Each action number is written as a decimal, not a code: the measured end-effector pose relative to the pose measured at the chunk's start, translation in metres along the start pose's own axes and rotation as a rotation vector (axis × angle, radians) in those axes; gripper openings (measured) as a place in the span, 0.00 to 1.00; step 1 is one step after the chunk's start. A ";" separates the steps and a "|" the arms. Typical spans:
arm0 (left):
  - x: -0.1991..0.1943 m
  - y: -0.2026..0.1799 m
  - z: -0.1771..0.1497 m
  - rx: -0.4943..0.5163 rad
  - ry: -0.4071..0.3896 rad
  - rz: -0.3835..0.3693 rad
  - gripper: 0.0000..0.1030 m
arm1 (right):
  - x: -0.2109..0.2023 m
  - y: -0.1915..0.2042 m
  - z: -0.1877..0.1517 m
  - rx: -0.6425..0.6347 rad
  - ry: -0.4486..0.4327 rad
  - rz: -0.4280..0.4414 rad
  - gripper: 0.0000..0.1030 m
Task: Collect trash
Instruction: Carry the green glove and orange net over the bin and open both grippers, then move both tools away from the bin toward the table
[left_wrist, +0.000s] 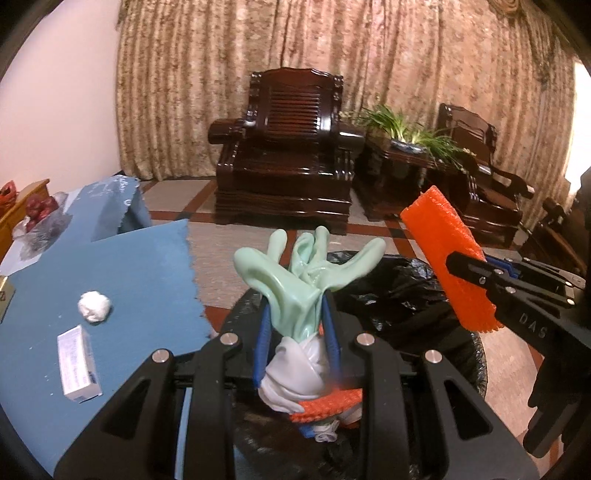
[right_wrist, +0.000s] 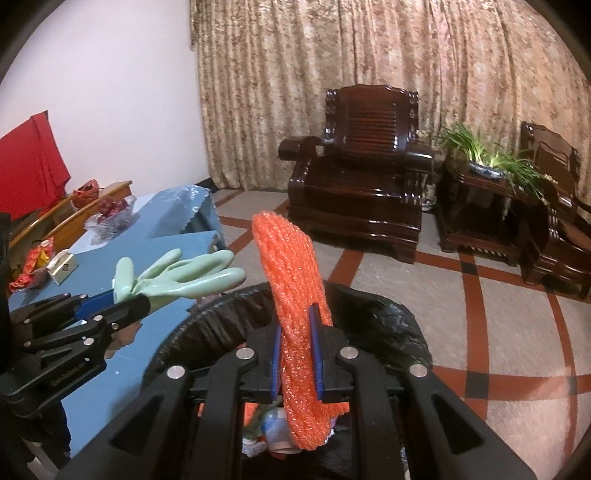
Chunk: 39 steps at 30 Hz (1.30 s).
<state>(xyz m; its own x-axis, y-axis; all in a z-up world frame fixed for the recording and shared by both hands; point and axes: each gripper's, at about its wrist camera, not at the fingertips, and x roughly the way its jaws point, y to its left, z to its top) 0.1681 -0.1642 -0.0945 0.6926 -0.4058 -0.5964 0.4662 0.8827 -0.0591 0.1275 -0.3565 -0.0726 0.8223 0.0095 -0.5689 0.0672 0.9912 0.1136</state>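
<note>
Trash bin (left_wrist: 458, 317) sits below both grippers: left gripper (left_wrist: 295, 332) clamps a green glove (left_wrist: 299, 273) (fingers toward twelve o'clock), right gripper (right_wrist: 297, 354) pinches orange foam netting (right_wrist: 291, 280).

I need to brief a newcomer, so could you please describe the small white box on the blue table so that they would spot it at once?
Start at the blue table left of the black-lined trash bin. Near its front edge lies the small white box, flat, with blue print along one end. The crumpled white paper ball just beyond it is round and soft; the box is rectangular and sharp-edged.
</note>
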 end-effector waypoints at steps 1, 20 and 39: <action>0.004 -0.003 -0.001 0.001 0.004 -0.008 0.24 | 0.002 -0.004 -0.001 0.004 0.004 -0.005 0.13; 0.035 0.005 -0.015 -0.040 0.064 -0.095 0.63 | 0.026 -0.021 -0.030 0.014 0.080 -0.031 0.44; -0.057 0.093 -0.031 -0.140 -0.034 0.162 0.88 | 0.009 0.038 -0.029 -0.002 0.030 0.033 0.94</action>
<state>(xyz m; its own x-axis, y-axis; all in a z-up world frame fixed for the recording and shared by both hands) 0.1544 -0.0516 -0.0910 0.7718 -0.2613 -0.5797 0.2678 0.9604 -0.0764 0.1213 -0.3148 -0.0967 0.8068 0.0463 -0.5890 0.0388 0.9906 0.1310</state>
